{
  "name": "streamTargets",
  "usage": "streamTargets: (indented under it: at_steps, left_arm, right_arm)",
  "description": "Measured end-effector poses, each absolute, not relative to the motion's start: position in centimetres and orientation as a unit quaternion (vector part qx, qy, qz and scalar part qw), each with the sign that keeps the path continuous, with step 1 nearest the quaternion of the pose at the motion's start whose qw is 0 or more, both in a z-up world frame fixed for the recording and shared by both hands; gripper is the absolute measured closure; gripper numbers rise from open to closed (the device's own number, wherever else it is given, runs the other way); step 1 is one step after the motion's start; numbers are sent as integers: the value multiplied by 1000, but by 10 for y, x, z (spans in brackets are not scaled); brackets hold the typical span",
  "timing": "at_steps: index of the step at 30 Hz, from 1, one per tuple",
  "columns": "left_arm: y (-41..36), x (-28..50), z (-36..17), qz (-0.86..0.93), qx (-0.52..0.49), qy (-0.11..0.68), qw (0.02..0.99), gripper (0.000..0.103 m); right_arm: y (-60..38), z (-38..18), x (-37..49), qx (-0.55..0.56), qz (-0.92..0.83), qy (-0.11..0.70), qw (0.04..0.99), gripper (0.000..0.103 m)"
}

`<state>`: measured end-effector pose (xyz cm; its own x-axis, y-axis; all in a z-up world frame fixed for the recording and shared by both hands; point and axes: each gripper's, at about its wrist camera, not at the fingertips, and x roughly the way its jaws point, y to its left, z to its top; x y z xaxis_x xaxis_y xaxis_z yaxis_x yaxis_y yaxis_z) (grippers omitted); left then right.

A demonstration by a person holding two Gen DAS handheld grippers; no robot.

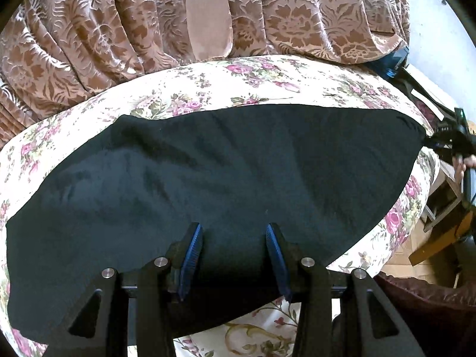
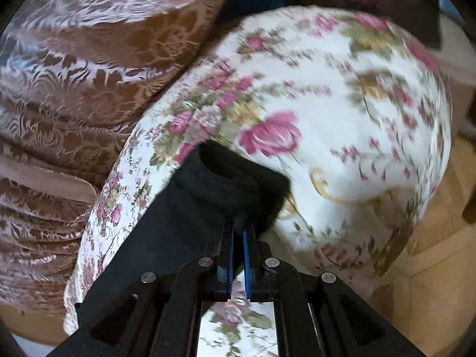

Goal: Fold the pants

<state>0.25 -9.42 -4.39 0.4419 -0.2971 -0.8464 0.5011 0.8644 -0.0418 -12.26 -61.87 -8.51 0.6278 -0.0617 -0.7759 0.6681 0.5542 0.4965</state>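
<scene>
Black pants [image 1: 226, 172] lie spread flat across a floral bedsheet [image 1: 208, 80]. My left gripper [image 1: 235, 232] is open, its blue-padded fingers [image 1: 192, 250] just above the near edge of the pants, holding nothing. My right gripper [image 2: 238, 226] is shut on a bunched end of the black pants [image 2: 220, 190], which bulges past the fingertips. In the left wrist view the right gripper [image 1: 446, 139] sits at the far right tip of the pants, pulling the cloth to a point.
A brown patterned curtain [image 1: 119, 29] hangs behind the bed. The bed edge drops off at right to a wooden floor [image 2: 428, 267] with wooden furniture [image 1: 440, 232]. A dark maroon cushion [image 1: 431, 306] lies at lower right.
</scene>
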Motion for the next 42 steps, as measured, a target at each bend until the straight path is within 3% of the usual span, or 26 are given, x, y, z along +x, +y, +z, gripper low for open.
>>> streamTargets:
  at_steps: [2,4,5,6,7,9,10,12,15,22,23,25,26,30,34,42]
  left_arm:
    - [-96,3,-46,-234,110,475,841,58]
    - [-97,3,-48,-234,110,480,838,58]
    - [-98,2,-49,-235,110,481,837,58]
    - [-99,2,-50,-235,112,482,836,58]
    - [-100,1,-51,-235,114,483,835,58]
    - [-102,1,-52,-236,116,486,834,58]
    - [-103,0,-53,-237,116,486,833,58]
    - [-103,0,-52,-237,117,485,833,58]
    - [-101,-1,-51,-239,117,483,834,58]
    - [-90,-6,-47,-263,100,484,829,58]
    - [-89,-8,-46,-268,104,483,827,58]
    - [-85,-14,-45,-283,108,481,823,58]
    - [-83,-16,-45,-290,108,479,821,58]
    - [-80,-25,-48,-308,118,475,816,58]
    - [-80,-30,-51,-312,108,475,816,58]
    - [-74,-31,-51,-309,93,469,822,58]
  right_arm:
    - [-620,-86,-124,418,-215,356,808,95]
    - [-623,-84,-125,424,-203,348,811,85]
    - [-623,-82,-125,422,-202,346,813,76]
    - [-624,-79,-124,420,-201,342,816,56]
    - [-626,-77,-123,422,-203,336,817,50]
    - [-630,-76,-119,420,-214,336,815,56]
    - [-632,-76,-116,417,-219,339,814,71]
    - [-638,-77,-110,410,-228,348,812,84]
    - [-635,-70,-103,379,-231,355,823,89]
    - [-646,-82,-111,376,-246,367,815,86]
    - [-646,-84,-113,379,-241,362,817,83]
    - [-646,-83,-123,397,-242,351,813,62]
    - [-645,-82,-127,403,-240,345,813,59]
    - [-618,-74,-138,403,-193,356,821,59]
    - [-550,-75,-128,414,-29,386,824,59]
    - [-453,-121,-110,446,87,452,768,68]
